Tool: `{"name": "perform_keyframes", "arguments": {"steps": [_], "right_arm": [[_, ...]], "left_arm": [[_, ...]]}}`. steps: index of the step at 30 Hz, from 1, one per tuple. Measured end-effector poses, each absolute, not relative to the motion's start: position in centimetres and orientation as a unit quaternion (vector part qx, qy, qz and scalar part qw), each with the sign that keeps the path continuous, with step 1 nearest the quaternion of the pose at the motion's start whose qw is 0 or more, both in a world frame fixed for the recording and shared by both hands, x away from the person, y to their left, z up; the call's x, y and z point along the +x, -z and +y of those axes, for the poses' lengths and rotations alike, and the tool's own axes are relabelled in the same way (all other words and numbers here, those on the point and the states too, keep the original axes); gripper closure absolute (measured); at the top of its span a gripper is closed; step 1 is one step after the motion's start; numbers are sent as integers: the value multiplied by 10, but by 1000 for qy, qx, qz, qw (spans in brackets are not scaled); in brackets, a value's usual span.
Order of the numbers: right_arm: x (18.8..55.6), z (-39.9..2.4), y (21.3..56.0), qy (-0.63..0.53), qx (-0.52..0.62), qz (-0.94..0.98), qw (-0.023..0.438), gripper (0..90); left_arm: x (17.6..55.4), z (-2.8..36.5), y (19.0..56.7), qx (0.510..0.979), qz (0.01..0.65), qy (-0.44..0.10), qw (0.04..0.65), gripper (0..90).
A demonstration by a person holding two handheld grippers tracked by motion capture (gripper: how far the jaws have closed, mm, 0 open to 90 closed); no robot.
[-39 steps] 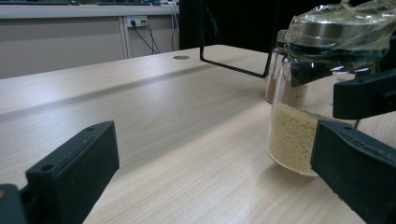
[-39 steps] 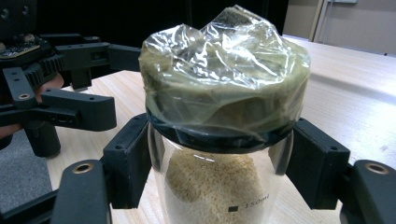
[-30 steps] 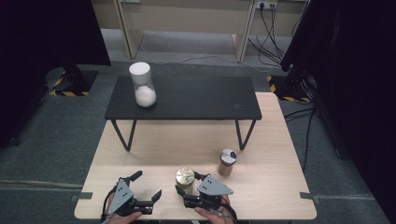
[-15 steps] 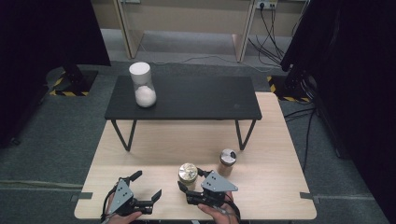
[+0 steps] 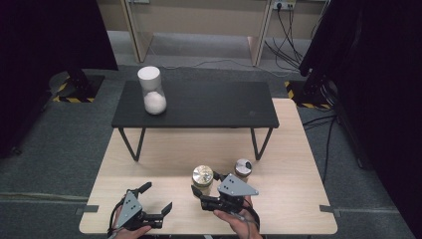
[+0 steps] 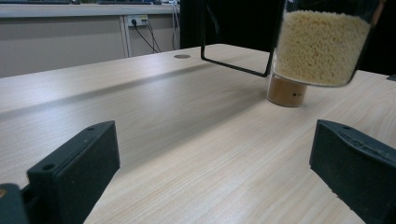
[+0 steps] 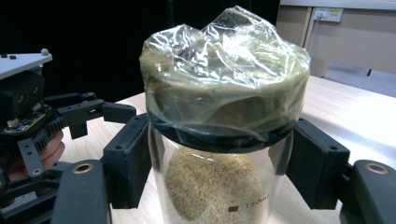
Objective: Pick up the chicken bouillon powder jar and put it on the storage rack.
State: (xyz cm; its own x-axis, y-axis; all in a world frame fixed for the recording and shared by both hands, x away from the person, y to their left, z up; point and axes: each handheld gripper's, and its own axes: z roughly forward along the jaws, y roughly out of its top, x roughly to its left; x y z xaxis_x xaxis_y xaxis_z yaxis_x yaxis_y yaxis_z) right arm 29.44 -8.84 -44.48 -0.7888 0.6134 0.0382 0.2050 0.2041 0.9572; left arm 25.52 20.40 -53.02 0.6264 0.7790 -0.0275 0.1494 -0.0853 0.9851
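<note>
My right gripper (image 5: pixel 205 183) is shut on a glass jar (image 5: pixel 203 174) of pale yellow grains, just below its top, which is covered with crinkled plastic film. In the right gripper view the black pads (image 7: pixel 128 156) press both sides of the jar (image 7: pixel 219 186), and it hangs clear above the wooden table (image 5: pixel 149 149). My left gripper (image 5: pixel 157 196) rests near the table's front edge, open with nothing between its jaws. From the left gripper view the held jar (image 6: pixel 322 42) hangs ahead at upper right. A smaller jar (image 5: pixel 243 168) with brown contents stands on the table just right of the held one.
A low black table (image 5: pixel 209 104) stands across the far part of the wooden table on thin metal legs. On its left end is a clear container (image 5: pixel 152 92) with a white top and white contents. Cables and dark curtains lie beyond on the floor.
My right gripper has lifted the grain jar off the table, and it sits slightly farther from the front edge. The left gripper has stayed where it was.
</note>
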Motion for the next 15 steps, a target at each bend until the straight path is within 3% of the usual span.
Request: {"name": "perform_keyframes", "arguments": {"steps": [15], "right_arm": [[310,-90,407,-575,263,755,175,309]], "left_arm": [[255,204,530,686,338,-268,586,10]]}}
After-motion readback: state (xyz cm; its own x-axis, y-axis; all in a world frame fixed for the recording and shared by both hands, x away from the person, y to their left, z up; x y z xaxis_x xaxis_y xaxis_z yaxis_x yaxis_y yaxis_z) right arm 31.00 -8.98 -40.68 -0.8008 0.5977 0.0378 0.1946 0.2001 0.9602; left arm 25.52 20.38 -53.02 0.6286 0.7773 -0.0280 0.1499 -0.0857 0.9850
